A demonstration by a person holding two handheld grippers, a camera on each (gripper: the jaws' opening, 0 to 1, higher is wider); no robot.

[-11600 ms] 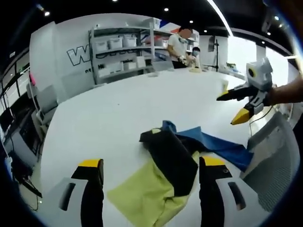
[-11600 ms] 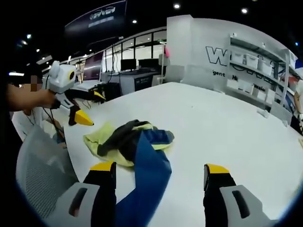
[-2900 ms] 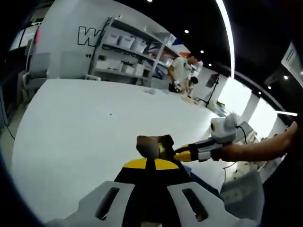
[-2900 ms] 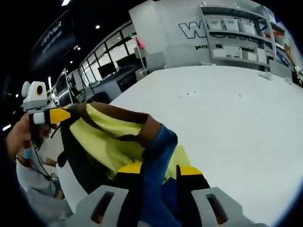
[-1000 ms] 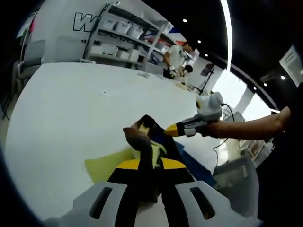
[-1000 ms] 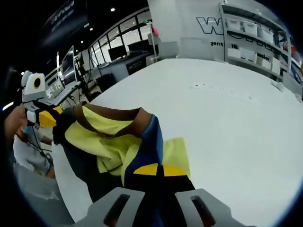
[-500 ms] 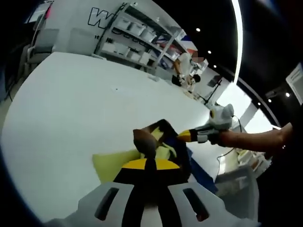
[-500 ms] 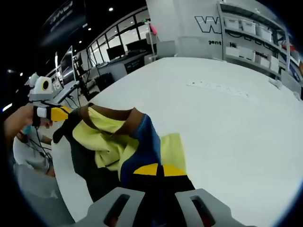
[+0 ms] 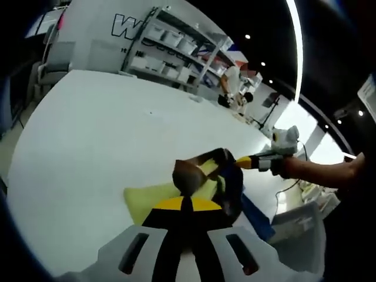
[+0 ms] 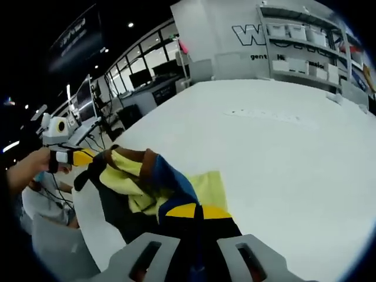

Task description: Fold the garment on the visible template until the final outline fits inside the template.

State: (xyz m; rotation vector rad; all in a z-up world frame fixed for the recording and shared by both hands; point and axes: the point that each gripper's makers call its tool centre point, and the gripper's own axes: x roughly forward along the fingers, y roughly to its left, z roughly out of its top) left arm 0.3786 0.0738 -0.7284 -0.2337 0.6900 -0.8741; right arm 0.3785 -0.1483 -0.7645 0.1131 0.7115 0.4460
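A garment [image 9: 220, 182] in yellow, black and blue with a brown collar hangs above the white table [image 9: 94, 135], held up between both grippers. My left gripper [image 9: 187, 203] is shut on a brown collar fold at the bottom of the left gripper view. From the right, the right gripper [image 9: 241, 161] pinches the other side. In the right gripper view, my right gripper [image 10: 197, 210] is shut on the garment [image 10: 138, 176] at its blue and brown edge. The left gripper [image 10: 87, 157] holds the far end. A yellow part of the cloth [image 10: 208, 188] trails on the table.
Shelves with white bins [image 9: 167, 56] stand past the table's far edge, with people [image 9: 235, 82] working near them. A grey mesh chair [image 9: 294, 232] sits at the table's near edge. Desks with monitors [image 10: 147, 79] line the side wall. Bare tabletop [image 10: 294, 158] stretches beyond the garment.
Long before, both grippers stood open over the crumpled garment; now both are shut on it and hold it raised. Over the last second the hold is unchanged and the views shifted slightly.
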